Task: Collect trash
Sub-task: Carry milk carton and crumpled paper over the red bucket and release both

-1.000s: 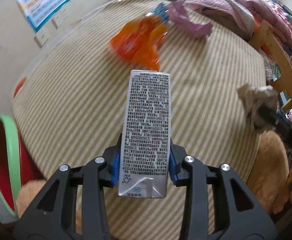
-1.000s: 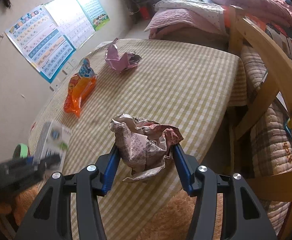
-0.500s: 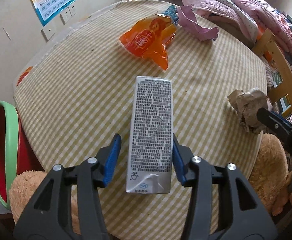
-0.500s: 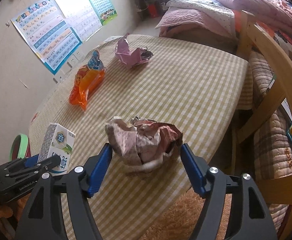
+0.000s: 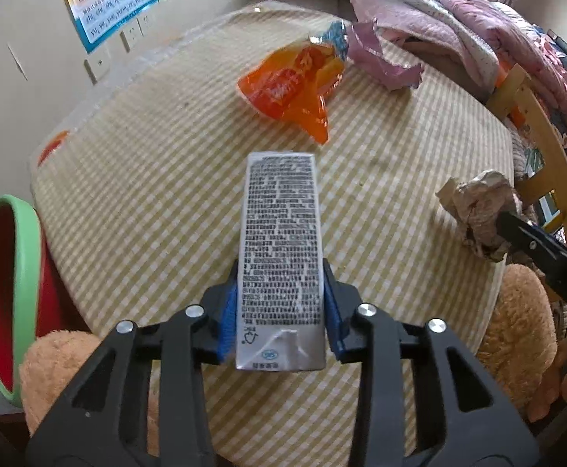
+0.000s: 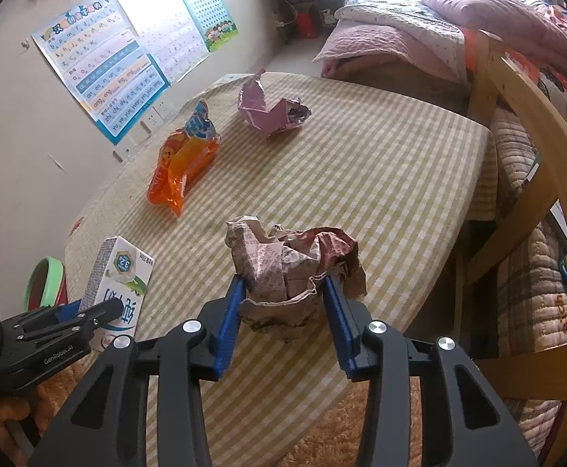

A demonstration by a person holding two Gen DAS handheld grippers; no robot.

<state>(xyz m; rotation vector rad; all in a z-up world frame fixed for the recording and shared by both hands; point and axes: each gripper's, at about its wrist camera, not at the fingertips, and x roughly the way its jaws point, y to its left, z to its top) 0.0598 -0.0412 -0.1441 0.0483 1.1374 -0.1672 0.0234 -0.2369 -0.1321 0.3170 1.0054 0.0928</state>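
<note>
Trash pieces sit on the checked table (image 6: 380,179): milk carton (image 5: 279,257) pinched between the blue pads of the left gripper (image 5: 280,321); crumpled paper ball (image 6: 291,272) squeezed by the right gripper (image 6: 283,319), whose jaws have just been closing. Left view shows only the carton's fine-print side, unreadable; right view shows its front, number "3.2". Orange wrapper (image 6: 182,163) and pink wrapper (image 6: 272,111) lie farther back. "GenRobot.AI" legible on left gripper body.

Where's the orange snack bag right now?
The orange snack bag lies on the checked tablecloth toward the wall side, just in front of the crumpled pink wrapper and beyond the milk carton in the left wrist view.
</note>
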